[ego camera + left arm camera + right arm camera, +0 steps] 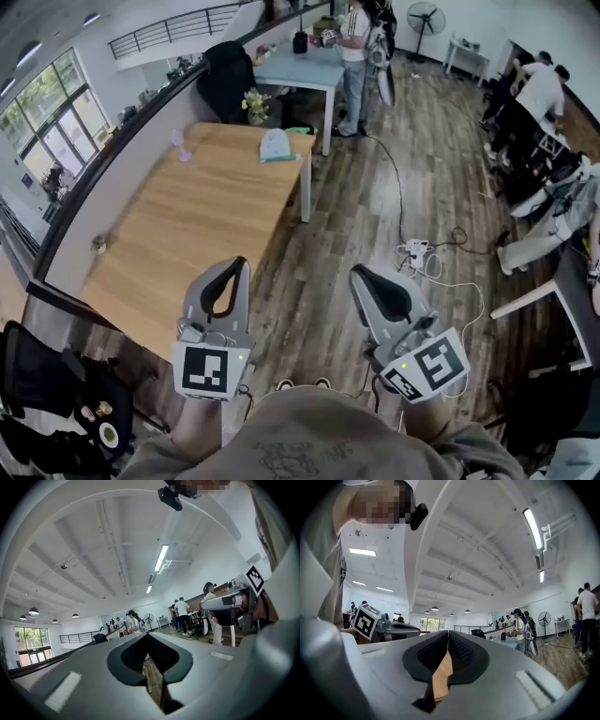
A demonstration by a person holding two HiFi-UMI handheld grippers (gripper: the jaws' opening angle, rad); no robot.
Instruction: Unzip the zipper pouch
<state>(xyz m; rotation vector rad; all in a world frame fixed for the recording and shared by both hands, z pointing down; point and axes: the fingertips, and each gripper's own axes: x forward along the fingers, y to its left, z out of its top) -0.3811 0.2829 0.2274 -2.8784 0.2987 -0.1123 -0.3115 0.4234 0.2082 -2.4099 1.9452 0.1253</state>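
A pale, dome-shaped pouch [275, 145] lies at the far end of the long wooden table [197, 225]; its zipper is too small to make out. Both grippers are held level over the floor close to my body, well short of the pouch. My left gripper [238, 264] is shut with nothing in it, beside the table's near right edge. My right gripper [359, 273] is also shut and empty, over the wood floor. In the left gripper view the jaws [147, 635] meet at the tip, and in the right gripper view the jaws [448, 633] touch likewise.
A small purple item [178, 142] and a small jar [98, 245] sit on the table. Behind it stand flowers [253, 101], a black chair [225, 75] and a light blue table [300, 73] with a person [354, 56]. A power strip with cables [414, 251] lies on the floor.
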